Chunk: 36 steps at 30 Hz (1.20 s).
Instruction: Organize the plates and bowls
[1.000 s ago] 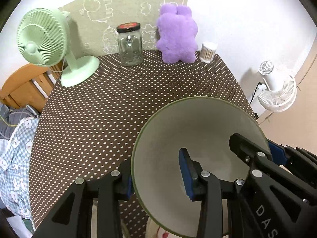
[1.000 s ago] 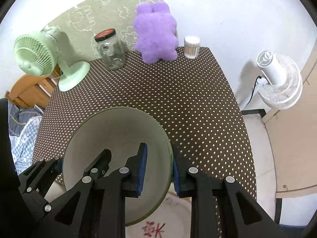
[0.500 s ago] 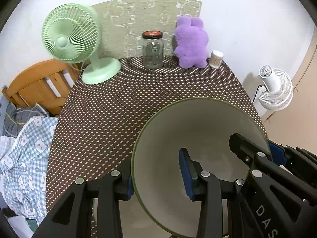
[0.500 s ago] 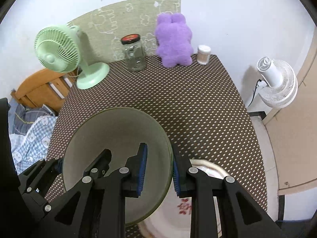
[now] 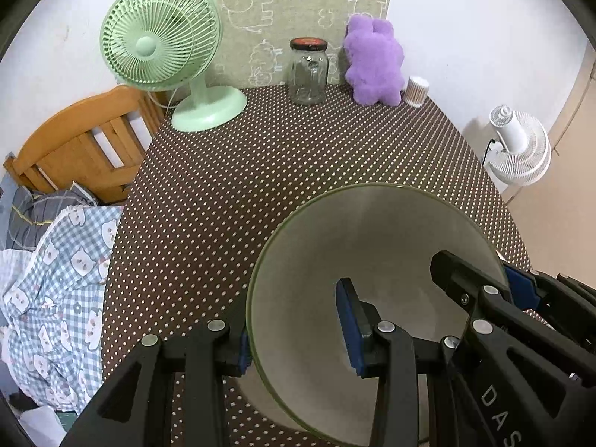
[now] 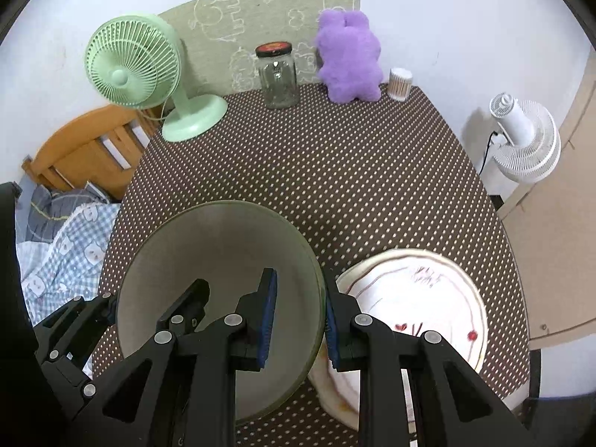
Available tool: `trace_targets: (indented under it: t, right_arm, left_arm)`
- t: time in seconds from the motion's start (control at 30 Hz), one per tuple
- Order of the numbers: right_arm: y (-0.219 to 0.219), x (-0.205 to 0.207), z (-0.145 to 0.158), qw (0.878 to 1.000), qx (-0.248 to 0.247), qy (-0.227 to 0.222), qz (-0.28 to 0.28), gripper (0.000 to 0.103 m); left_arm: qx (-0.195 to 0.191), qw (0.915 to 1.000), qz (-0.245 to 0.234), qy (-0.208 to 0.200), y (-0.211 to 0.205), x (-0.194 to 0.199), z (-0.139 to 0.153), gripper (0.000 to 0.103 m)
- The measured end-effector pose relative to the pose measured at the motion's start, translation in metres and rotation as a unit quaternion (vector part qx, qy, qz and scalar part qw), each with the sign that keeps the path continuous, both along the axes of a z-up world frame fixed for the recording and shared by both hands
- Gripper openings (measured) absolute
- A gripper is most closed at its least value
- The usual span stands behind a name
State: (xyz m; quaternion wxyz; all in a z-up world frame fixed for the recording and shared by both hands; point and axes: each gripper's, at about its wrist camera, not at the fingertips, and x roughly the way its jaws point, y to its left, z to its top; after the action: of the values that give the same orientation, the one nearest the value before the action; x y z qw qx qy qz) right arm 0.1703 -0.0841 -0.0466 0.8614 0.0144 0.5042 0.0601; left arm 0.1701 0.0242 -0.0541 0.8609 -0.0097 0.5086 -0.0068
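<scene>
While both grippers carry it, the bowl (image 5: 372, 260) hangs above the near part of the tabletop (image 5: 298, 156), not yet set down; the left gripper (image 5: 298, 331) is clamped across the bowl's left rim, one pad inside and one outside; the right gripper (image 6: 298, 313) pinches the right rim the same way. Judging from this, the sorting is midway: bowl in transit, its resting spot not yet reached. Only the right wrist view shows the flowered plate (image 6: 421, 298) lying on the tabletop just beside the bowl; the left wrist view misses it entirely, showing instead more of the bowl's hollow.
</scene>
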Motion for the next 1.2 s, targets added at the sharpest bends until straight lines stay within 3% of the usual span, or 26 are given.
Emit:
trace_targets:
  t: [0.83,1.2]
  right_arm:
    - [0.035,-0.007,-0.047,0.998,-0.018,0.059,-0.004,0.026]
    - [0.036,-0.008,-0.049,0.998,-0.038,0.045,-0.012,0.026]
  left_arm:
    - [-0.019,0.9982,-0.006,0.057,0.036,-0.007,-0.045,0.038]
    - [-0.02,0.9983,-0.016,0.052,0.032,-0.003,-0.05,0.038]
